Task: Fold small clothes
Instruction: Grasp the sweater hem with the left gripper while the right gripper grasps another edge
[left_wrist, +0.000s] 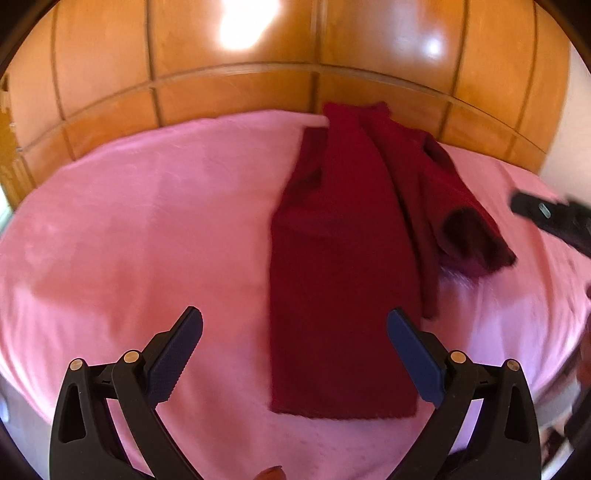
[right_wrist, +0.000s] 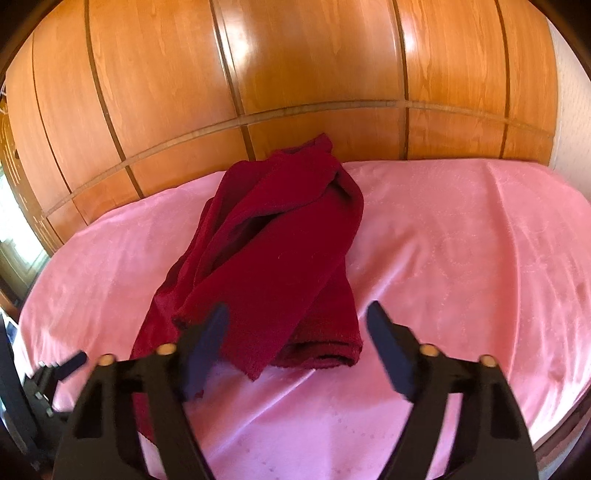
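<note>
Both pairs of jaws are spread wide with nothing in them: the left gripper (left_wrist: 294, 325) and right gripper (right_wrist: 297, 319) hover above the pink bedspread (left_wrist: 129, 229). A dark red knit sweater (left_wrist: 343, 266) lies lengthwise toward 12 o'clock, reaching the wooden headboard (right_wrist: 295, 66).

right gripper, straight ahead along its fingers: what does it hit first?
Most likely the dark red garment. The right gripper is open and empty, and the garment's near folded edge lies just past its fingertips on the pink cover. Depth is unclear, so it could meet the cover just short of that edge.
</note>
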